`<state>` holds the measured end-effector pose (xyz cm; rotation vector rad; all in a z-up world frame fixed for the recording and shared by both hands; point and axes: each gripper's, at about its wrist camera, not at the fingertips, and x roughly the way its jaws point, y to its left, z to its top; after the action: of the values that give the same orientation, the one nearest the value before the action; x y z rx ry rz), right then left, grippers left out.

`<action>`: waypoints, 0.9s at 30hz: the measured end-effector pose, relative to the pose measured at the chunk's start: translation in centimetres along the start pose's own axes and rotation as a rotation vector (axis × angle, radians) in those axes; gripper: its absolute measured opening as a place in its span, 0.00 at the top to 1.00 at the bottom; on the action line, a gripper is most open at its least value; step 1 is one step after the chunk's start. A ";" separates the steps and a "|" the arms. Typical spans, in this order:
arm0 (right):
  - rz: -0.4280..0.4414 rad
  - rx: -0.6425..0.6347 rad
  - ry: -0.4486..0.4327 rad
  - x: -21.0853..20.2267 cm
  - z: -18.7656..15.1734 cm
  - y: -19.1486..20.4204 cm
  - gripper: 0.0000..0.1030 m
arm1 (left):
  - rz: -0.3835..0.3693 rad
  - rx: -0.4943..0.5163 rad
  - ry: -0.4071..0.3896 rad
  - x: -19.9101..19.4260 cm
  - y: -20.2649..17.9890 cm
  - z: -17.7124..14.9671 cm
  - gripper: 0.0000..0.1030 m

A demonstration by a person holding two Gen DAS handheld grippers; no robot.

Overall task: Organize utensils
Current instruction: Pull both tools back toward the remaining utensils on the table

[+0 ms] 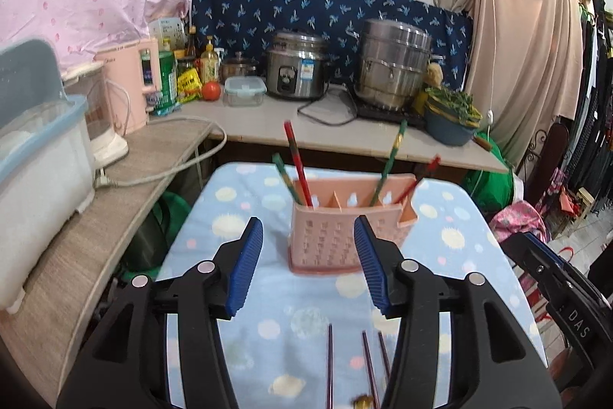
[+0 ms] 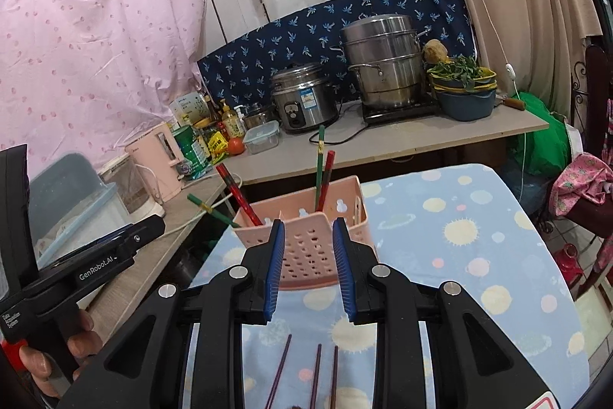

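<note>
A pink slotted utensil holder [image 1: 337,236] [image 2: 306,248] stands on the table with the blue planet-print cloth [image 1: 452,255] [image 2: 459,255]. Red and green chopsticks [image 1: 297,163] [image 2: 320,163] lean out of its compartments. Three dark purple chopsticks [image 1: 329,363] [image 2: 316,374] lie flat on the cloth close in front of both grippers. My left gripper [image 1: 307,223] is open, its blue pads well apart with nothing between them. My right gripper [image 2: 308,223] has a narrower gap and is also empty. Both are short of the holder. In the right wrist view a hand [image 2: 76,344] holds the left gripper [image 2: 115,244].
An L-shaped counter runs behind and to the left. On it are a rice cooker [image 1: 297,66], a steel steamer pot [image 1: 394,64], a bowl of greens [image 1: 452,117], a pink kettle [image 1: 130,83], bottles and a white lidded bin [image 1: 38,179]. Clothes hang at the right.
</note>
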<state>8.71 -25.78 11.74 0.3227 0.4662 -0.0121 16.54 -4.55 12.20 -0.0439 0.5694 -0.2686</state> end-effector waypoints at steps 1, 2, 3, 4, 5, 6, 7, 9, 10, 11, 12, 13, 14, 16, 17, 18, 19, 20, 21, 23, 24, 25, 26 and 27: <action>-0.001 0.000 0.013 -0.3 -0.8 -0.1 0.75 | -0.002 0.004 0.015 -0.1 0.0 -0.9 0.54; -0.006 -0.003 0.026 -0.5 -1.7 -0.3 0.75 | 0.000 0.007 0.024 -0.2 0.0 -1.5 0.54; -0.012 -0.006 0.042 -0.8 -2.6 -0.4 0.75 | 0.005 0.008 0.037 -0.4 0.1 -2.5 0.54; -0.015 -0.008 0.059 -0.9 -3.5 -0.5 0.75 | 0.005 0.006 0.048 -0.4 0.2 -3.2 0.54; -0.018 -0.010 0.074 -1.1 -4.3 -0.7 0.75 | 0.003 0.003 0.062 -0.5 0.3 -4.0 0.54; -0.024 -0.013 0.089 -1.4 -5.3 -0.8 0.75 | 0.001 -0.002 0.078 -0.6 0.5 -4.9 0.54; -0.030 -0.017 0.101 -1.6 -6.1 -0.9 0.75 | 0.001 -0.005 0.094 -0.6 0.6 -5.8 0.54; -0.044 -0.019 0.132 -2.0 -7.7 -1.2 0.75 | 0.001 -0.006 0.122 -0.5 0.8 -7.3 0.54; -0.050 -0.014 0.141 -2.2 -8.4 -1.5 0.75 | 0.004 -0.007 0.137 -0.5 0.9 -8.0 0.54; -0.053 -0.007 0.152 -2.4 -9.1 -1.7 0.75 | 0.006 -0.008 0.147 -0.4 1.0 -8.6 0.54; -0.055 0.002 0.167 -2.7 -9.8 -2.0 0.75 | 0.008 -0.007 0.162 -0.4 1.1 -9.4 0.54; -0.059 0.005 0.176 -2.9 -10.3 -2.2 0.75 | 0.009 -0.007 0.172 -0.4 1.2 -9.9 0.54; -0.068 0.005 0.185 -3.1 -10.9 -2.4 0.75 | 0.011 -0.006 0.181 -0.4 1.2 -10.4 0.54; -0.079 0.001 0.200 -3.5 -11.9 -2.7 0.75 | 0.015 -0.003 0.204 -0.4 1.3 -11.8 0.54; -0.084 0.000 0.208 -3.8 -12.4 -2.8 0.75 | 0.015 0.000 0.214 -0.5 1.2 -12.4 0.54; -0.087 -0.005 0.216 -4.0 -12.9 -2.8 0.75 | 0.015 0.006 0.229 -0.5 1.2 -13.2 0.54; -0.092 -0.009 0.225 -4.3 -13.5 -2.8 0.75 | 0.018 0.015 0.238 -0.6 1.1 -13.9 0.54; -0.093 -0.010 0.234 -4.4 -14.0 -2.9 0.75 | 0.022 0.026 0.245 -0.7 1.0 -14.6 0.54; -0.090 -0.009 0.246 -4.6 -14.5 -2.8 0.75 | 0.029 0.034 0.252 -0.8 1.0 -15.2 0.54; -0.086 -0.010 0.268 -4.8 -15.7 -2.8 0.75 | 0.028 0.039 0.269 -0.9 1.0 -16.2 0.54; -0.086 -0.012 0.280 -4.8 -16.2 -2.7 0.75 | 0.026 0.039 0.282 -1.0 1.1 -16.8 0.54; -0.084 -0.014 0.292 -4.8 -16.7 -2.6 0.75 | 0.024 0.043 0.293 -1.0 1.1 -17.4 0.54; -0.080 -0.014 0.305 -4.8 -17.2 -2.5 0.75 | 0.025 0.045 0.300 -1.0 1.1 -17.7 0.54; -0.079 -0.014 0.316 -4.8 -17.7 -2.4 0.75 | 0.025 0.050 0.311 -1.0 1.1 -18.2 0.54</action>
<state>-3.57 -22.91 -1.76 0.2931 0.7919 -0.0347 6.18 -2.64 -2.69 0.0544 0.8718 -0.2672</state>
